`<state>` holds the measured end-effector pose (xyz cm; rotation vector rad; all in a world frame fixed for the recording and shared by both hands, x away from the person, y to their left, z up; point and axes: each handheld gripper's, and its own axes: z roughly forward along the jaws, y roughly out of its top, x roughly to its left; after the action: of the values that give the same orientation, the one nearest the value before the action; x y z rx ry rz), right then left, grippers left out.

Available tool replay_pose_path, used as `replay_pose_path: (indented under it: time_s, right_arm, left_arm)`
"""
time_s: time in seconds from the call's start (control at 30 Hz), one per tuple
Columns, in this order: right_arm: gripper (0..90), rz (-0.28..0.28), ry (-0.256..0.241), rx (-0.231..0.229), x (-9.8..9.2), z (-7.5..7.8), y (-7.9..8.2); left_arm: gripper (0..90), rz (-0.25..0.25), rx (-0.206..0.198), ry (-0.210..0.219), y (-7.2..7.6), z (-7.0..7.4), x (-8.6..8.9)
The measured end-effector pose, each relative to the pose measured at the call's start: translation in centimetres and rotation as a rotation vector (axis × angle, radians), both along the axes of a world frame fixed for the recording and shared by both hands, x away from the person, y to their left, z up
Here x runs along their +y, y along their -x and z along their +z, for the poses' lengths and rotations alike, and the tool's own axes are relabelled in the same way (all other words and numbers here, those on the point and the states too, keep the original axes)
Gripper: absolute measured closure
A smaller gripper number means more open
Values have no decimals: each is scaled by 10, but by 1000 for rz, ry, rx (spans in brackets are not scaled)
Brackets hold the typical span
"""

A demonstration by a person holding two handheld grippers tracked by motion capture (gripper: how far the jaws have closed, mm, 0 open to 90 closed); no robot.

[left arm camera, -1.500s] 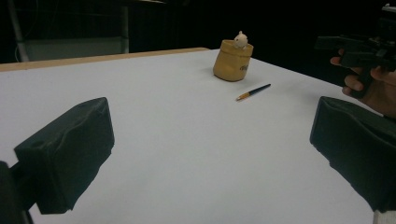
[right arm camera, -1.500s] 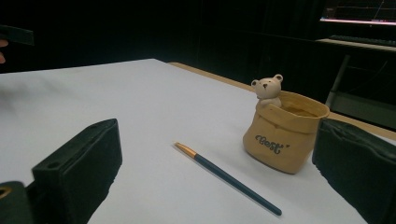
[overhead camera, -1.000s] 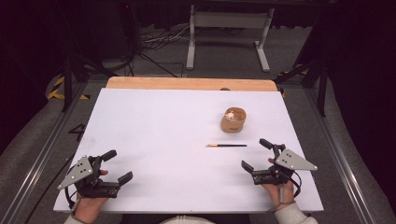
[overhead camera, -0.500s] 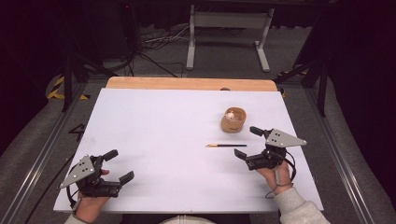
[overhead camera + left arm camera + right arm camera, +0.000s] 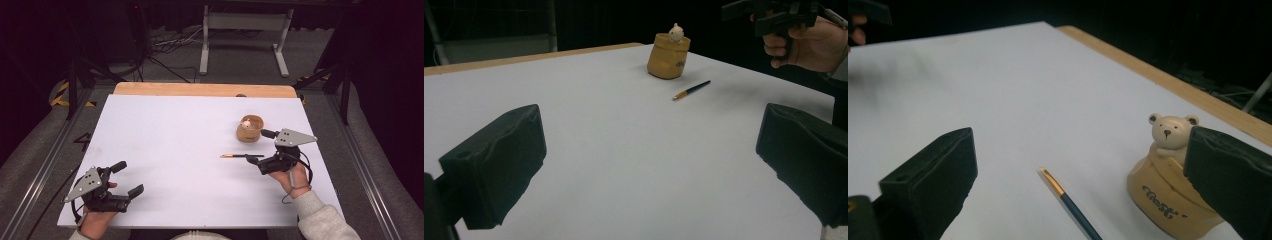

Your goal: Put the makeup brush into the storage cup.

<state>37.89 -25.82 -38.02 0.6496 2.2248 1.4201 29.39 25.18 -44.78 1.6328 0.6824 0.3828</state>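
Note:
A thin paintbrush [image 5: 237, 156] with a dark handle and orange ferrule lies flat on the white table [image 5: 175, 135]. Just beyond it stands a small tan pot [image 5: 249, 129] with a bear figure at its rim. My right gripper [image 5: 257, 145] hovers open at the brush's handle end, one jaw near the pot, the other past the brush. In the right gripper view the brush [image 5: 1068, 200] lies between the spread jaws, with the pot [image 5: 1168, 195] by the right jaw. My left gripper [image 5: 129, 177] rests open and empty near the front left edge, far from the brush [image 5: 691, 90].
A wooden strip [image 5: 200, 90] runs along the table's far edge. Beyond it are a grey stand [image 5: 245, 30], cables on the dark floor, and metal rails down both sides. The other hand with its gripper [image 5: 774, 15] shows at the upper right of the left gripper view.
The right gripper has moved forward and left, from near the front edge up to the brush and pot. The left gripper has stayed in place.

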Motion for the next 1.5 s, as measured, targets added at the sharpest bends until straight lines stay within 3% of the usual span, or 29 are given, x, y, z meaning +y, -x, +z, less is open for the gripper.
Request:
replay_pose_path:
  time_s: [0.4,0.7,1.13,1.5]
  right_arm:
    - [50,78,266,143,27,15,-27]
    - [65,125,399,196,45,20,-43]
    - [76,178,537,261,59,25,-57]
    - [81,202,555,341,60,20,-67]
  left_arm:
    - [5,4,3,-1,0,0,1]
    - [5,-2,14,-3,-1,-1,1]
    - [5,2,23,5,-2,-2,1]
    - [6,2,24,4,-2,-2,2]
